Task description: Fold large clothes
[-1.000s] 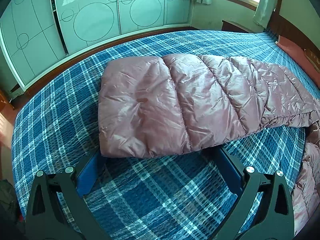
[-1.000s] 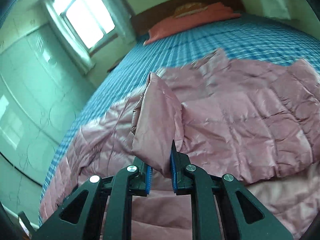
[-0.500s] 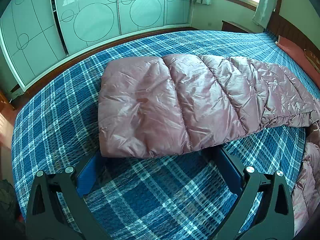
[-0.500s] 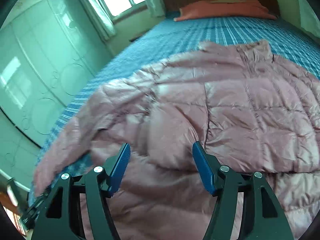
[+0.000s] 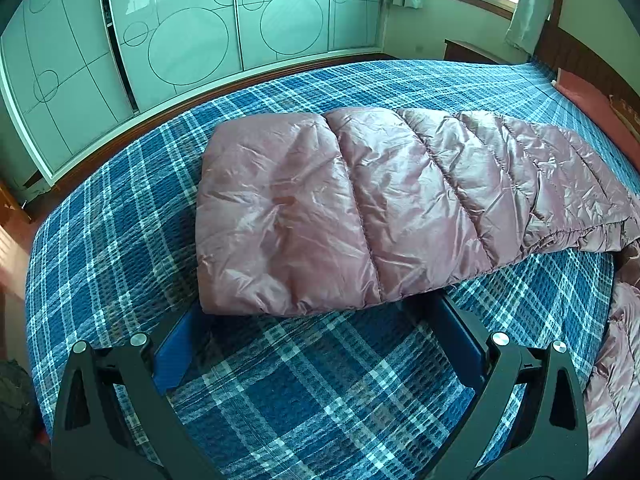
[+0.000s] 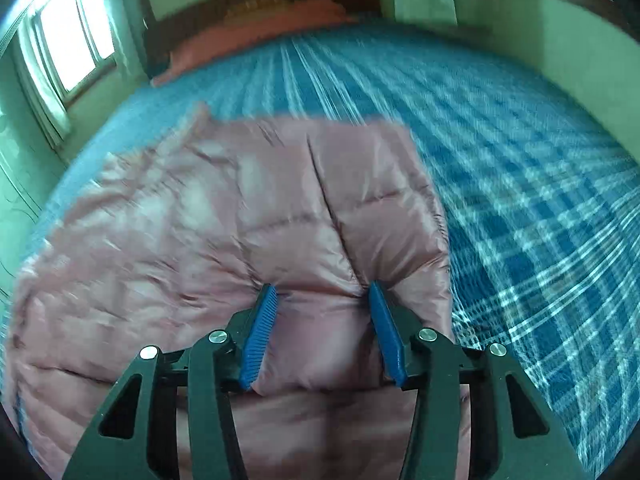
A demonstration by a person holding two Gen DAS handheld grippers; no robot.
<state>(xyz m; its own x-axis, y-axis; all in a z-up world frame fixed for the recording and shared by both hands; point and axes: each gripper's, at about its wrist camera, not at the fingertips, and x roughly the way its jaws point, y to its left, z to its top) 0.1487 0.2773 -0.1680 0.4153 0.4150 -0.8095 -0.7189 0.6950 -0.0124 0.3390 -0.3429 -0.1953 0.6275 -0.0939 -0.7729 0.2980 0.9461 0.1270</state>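
A pink quilted down jacket (image 6: 248,216) lies spread across a bed (image 6: 540,208) with a blue plaid cover, one long sleeve (image 5: 360,208) stretched flat toward the foot of the bed in front of the mirrored wardrobe doors (image 5: 188,40). The glossy shell looks slippery and the filling soft and light, so the garment will likely slump and slide rather than hold a crease; judged from the stitched channels, an edge, cuff or seam line offers a firmer bite than a puffed panel. The right gripper (image 6: 324,332) sits over the jacket's near corner, its jaws closing with a bulge of padded fabric between the blue pads (image 6: 260,336), though the blurred view does not show them pressing yet. The left gripper (image 5: 320,344) hovers with its jaws spread wide and empty over the plaid cover, just short of the sleeve's cuff end. A pink pillow (image 6: 256,36) lies against the dark headboard beyond.
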